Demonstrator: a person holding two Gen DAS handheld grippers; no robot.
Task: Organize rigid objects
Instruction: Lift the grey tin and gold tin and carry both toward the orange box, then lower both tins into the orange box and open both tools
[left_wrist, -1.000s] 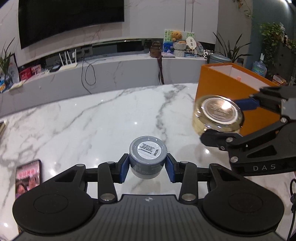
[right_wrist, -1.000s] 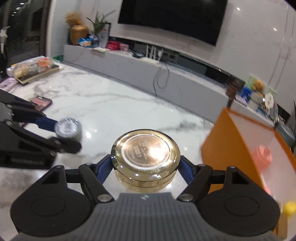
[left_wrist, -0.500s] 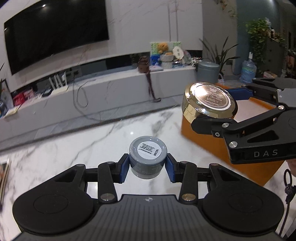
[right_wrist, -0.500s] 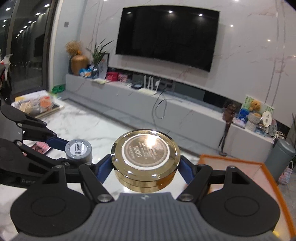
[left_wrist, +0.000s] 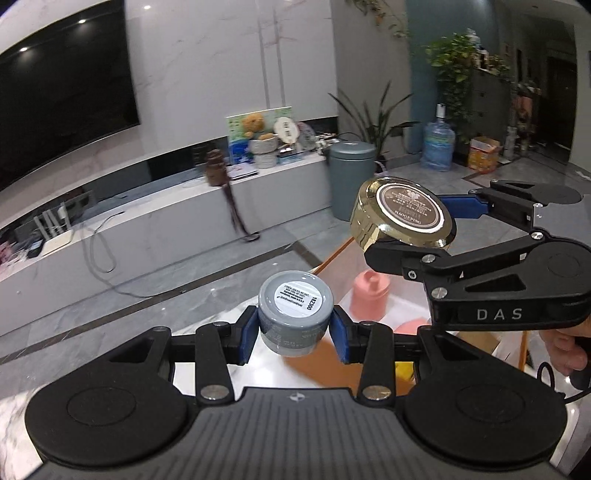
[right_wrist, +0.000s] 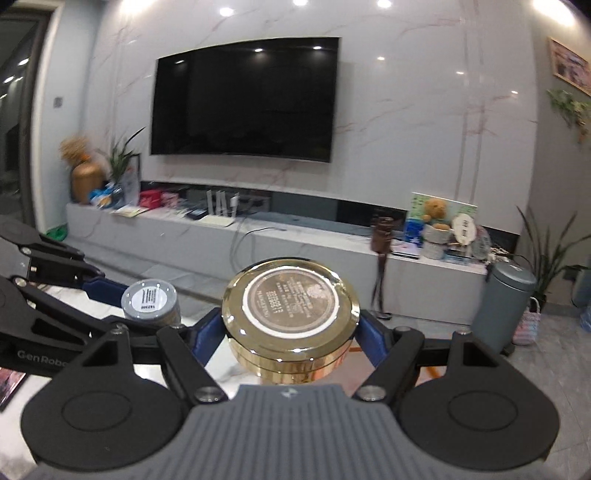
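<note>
We find both loads airborne above the marble worktop (left_wrist: 207, 325); the left gripper (left_wrist: 294, 328) is clamped on a small grey jar (left_wrist: 294, 317), its white-labelled lid facing up, blue pads pressing its sides at 3 and 9 o'clock; the right gripper (right_wrist: 290, 328) is clamped on a gold tin (right_wrist: 290, 317), held low on its body below the rim.

In the left wrist view the gold tin (left_wrist: 402, 218) hangs tilted at 2 o'clock from the grey jar, above the orange box (left_wrist: 310, 362), whose open interior shows a pink bottle (left_wrist: 369, 295) and something yellow at its 5 o'clock; we judge the box to be the destination.

Risks noted:
- the tin's polished, rounded wall offers little purchase; tilted as it is, it could slide from the pads and drop onto the pink bottle or the box rim;
- the two grippers stand near each other; in the right wrist view the grey jar (right_wrist: 149, 301) sits at 9 o'clock just beside the tin, so converging on the box together invites a knock of linkage against jar;
- a release from this height, we judge, would let either container bounce or roll; lowering first is advisable;
- the box wall looks thin; a descending gripper catching it could shift or tip the box.
</note>
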